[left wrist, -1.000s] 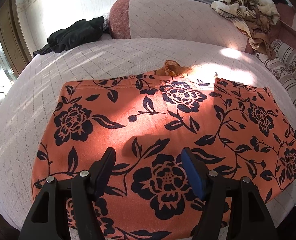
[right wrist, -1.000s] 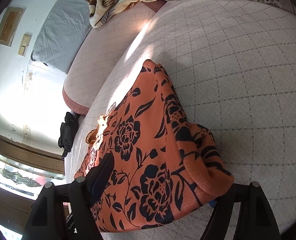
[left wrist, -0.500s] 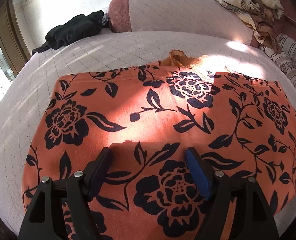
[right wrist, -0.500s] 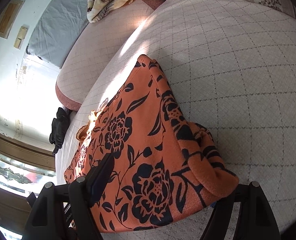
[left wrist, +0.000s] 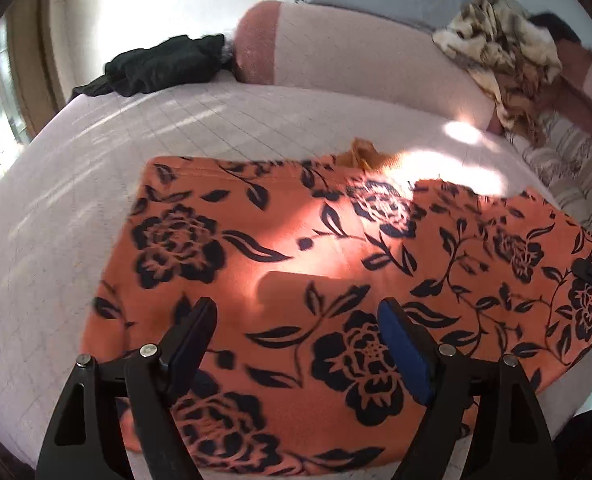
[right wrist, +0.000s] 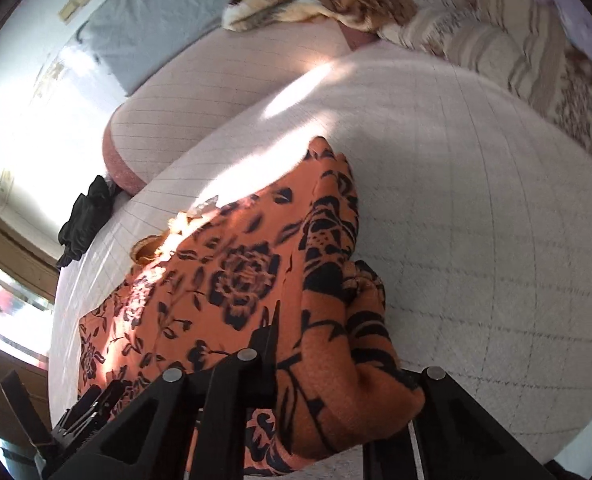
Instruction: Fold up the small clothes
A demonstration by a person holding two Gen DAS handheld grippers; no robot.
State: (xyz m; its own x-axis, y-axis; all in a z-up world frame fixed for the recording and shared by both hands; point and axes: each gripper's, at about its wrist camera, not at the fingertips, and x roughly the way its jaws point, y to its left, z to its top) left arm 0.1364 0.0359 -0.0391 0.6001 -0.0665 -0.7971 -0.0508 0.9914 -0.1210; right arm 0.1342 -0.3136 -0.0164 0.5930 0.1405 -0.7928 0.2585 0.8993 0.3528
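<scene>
- Left wrist view: the orange garment (left wrist: 336, 264) with black flowers is lying spread flat on the quilted bed (left wrist: 76, 200), its long axis running left to right. The left gripper (left wrist: 298, 320) is hovering above it, jaws standing wide and gripping nothing. A black cloth (left wrist: 164, 66) is sitting far back.
- Right wrist view: the right gripper (right wrist: 336, 364) is clamping a bunched edge of the garment (right wrist: 248, 280), which is stretching away leftward; only here is the grip showing.
</scene>
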